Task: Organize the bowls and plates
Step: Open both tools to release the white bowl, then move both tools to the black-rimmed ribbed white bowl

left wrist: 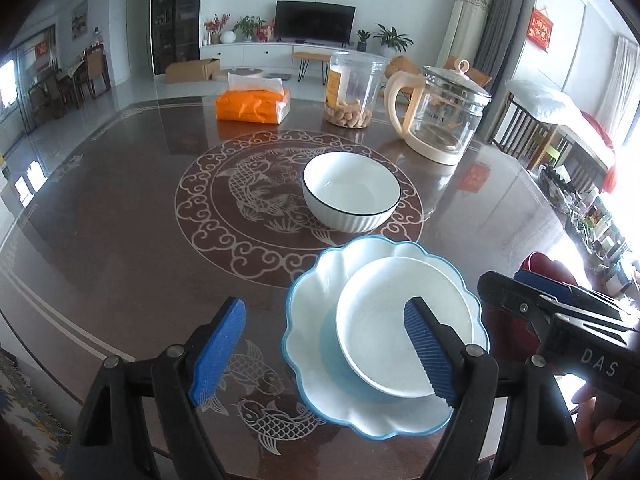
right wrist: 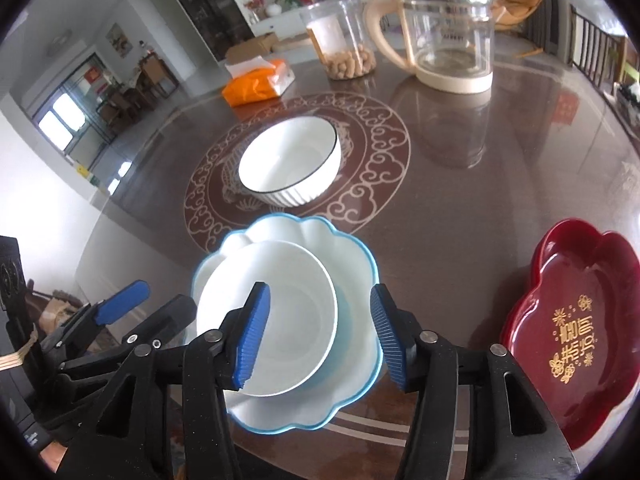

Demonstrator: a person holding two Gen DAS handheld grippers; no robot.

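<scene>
Left tool [left wrist: 324, 354] gapes open, holding nothing; one blue pad crosses the small white bowl [left wrist: 384, 320], the other hangs over the bench [left wrist: 120, 240]. Right tool [right wrist: 320, 340] is likewise open and empty, its pads either side of that bowl's right half. Small bowl sits inside the blue-rimmed scalloped plate [right wrist: 352, 264], off-centre toward 9 o'clock in the right view. At 12 o'clock from the plate, just beside it, stands the ribbed bowl [right wrist: 292, 160] with dark rim. Red tray [right wrist: 580, 320] lies at 3 o'clock. Farther at 12: tissue pack [left wrist: 252, 106], peanut jar [left wrist: 352, 92], glass kettle [left wrist: 444, 112].
</scene>
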